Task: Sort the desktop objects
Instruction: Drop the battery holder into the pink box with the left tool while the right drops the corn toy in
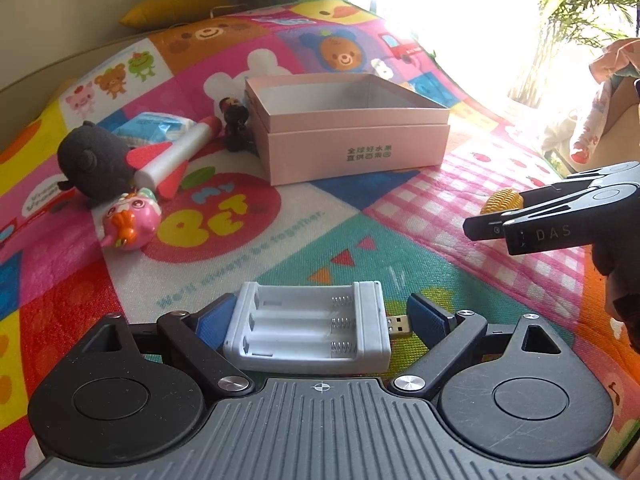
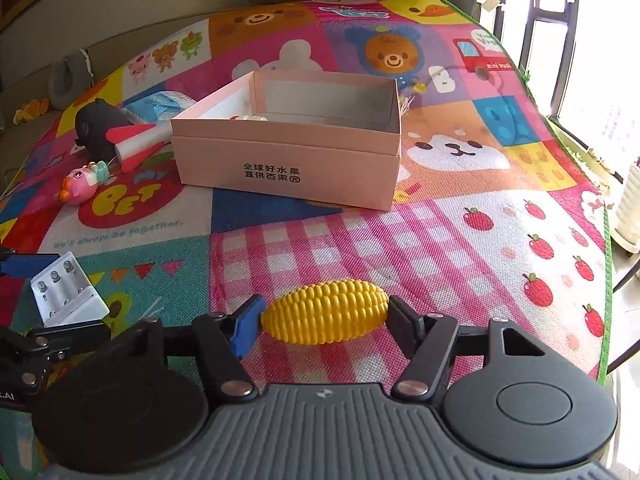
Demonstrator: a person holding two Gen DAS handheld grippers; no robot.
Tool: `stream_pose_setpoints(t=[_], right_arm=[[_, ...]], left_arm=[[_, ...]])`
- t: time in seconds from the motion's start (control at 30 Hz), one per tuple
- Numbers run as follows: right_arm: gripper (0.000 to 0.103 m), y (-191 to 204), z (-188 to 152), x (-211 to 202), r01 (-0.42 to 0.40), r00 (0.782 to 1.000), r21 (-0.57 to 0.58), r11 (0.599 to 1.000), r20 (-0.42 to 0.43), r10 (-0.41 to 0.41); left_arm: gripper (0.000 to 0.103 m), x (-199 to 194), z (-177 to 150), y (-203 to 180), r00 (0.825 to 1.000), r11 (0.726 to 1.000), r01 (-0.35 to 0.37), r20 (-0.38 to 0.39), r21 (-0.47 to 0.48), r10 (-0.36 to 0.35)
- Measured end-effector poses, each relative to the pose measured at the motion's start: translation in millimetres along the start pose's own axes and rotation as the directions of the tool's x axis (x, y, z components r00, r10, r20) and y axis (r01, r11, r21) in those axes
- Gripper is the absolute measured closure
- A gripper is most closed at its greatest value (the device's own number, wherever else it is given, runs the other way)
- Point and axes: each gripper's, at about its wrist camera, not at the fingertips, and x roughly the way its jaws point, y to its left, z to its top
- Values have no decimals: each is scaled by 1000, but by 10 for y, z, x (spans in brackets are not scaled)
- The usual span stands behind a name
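My left gripper (image 1: pixel 320 322) is shut on a white battery charger (image 1: pixel 308 326) with a USB plug, held low over the play mat. It also shows in the right wrist view (image 2: pixel 68 292). My right gripper (image 2: pixel 324 322) is shut on a yellow toy corn cob (image 2: pixel 324 312), gripped by its two ends; the corn also shows in the left wrist view (image 1: pixel 502 200). An open pink box (image 2: pixel 288 160) stands mid-mat ahead of both grippers, with a small white thing (image 2: pixel 248 119) inside its left side.
Left of the box (image 1: pixel 352 148) lie a black plush toy (image 1: pixel 94 160), a red and white toy rocket (image 1: pixel 176 156), a pink round toy (image 1: pixel 128 222), a blue packet (image 1: pixel 154 124) and a dark figurine (image 1: pixel 236 124). The mat's right edge (image 2: pixel 606 264) borders a window.
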Motion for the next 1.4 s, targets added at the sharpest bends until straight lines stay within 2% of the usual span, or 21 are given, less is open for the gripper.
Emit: stream_pose_setpoints(t=[0.13,0.27,0.33,0.43,0.5,0.57,0.7,0.8,0.87,0.9,0.93,1.0,1.07,1.13,1.2,1.27,1.4], right_arm=[[37,-23,-24,-298,1,999,-17,1000,34,0],[37,-70,23,-659,-36,997,-6,999,75,36],[37,-92,100,-854,-40,991,-9,999,129,40],[37,-159,255,-1089,-45,976,12,999,214,41],[37,-219,406,-1199,-49,963,24,999,267,40],[37,-260,573,-1244,-34,949,27,999,315,24],[37,-375,1058,-1094,-39,928,42,998,373,20],[37,-465,1486,-764,-60,932,79,995,361,28],[36,-511,1784,-477,-86,936,100,991,350,46],[30,-529,1890,-358,-97,937,106,990,345,55],[18,-545,2002,-217,-94,941,118,989,336,49],[17,-563,2095,-16,-61,943,147,987,333,8],[16,-561,2044,97,-48,946,141,989,323,0],[2,-553,1871,174,-28,945,143,989,326,-20],[0,-520,1708,232,5,944,141,990,325,-51],[0,-417,1534,271,32,950,101,994,305,-61],[0,-100,1281,236,43,953,-27,999,300,-33]], left_arm=[[8,-159,49,-64,999,1000,4,44,25,-5],[8,-357,218,-147,993,998,-14,120,66,6],[8,-459,368,-201,984,995,-30,179,98,12],[8,-538,633,-267,961,987,-63,276,148,20],[8,-525,816,-286,942,982,-94,333,166,34],[8,-449,988,-276,931,981,-102,364,167,35],[8,-81,1329,-215,927,981,-98,374,166,29],[8,281,1581,-97,924,987,-90,382,130,34],[8,501,1735,-14,926,994,-55,377,91,17],[8,616,1799,40,933,996,-25,360,86,-7],[7,712,1839,98,941,996,-5,337,86,-24],[6,747,1807,164,944,996,-21,328,85,-8],[2,667,1652,218,944,995,-37,331,88,6],[2,573,1443,275,952,996,-33,307,84,6],[2,485,1204,307,960,996,-24,279,86,-1],[2,417,990,338,966,996,-36,258,87,13],[2,246,655,497,968,992,-112,231,58,96]])
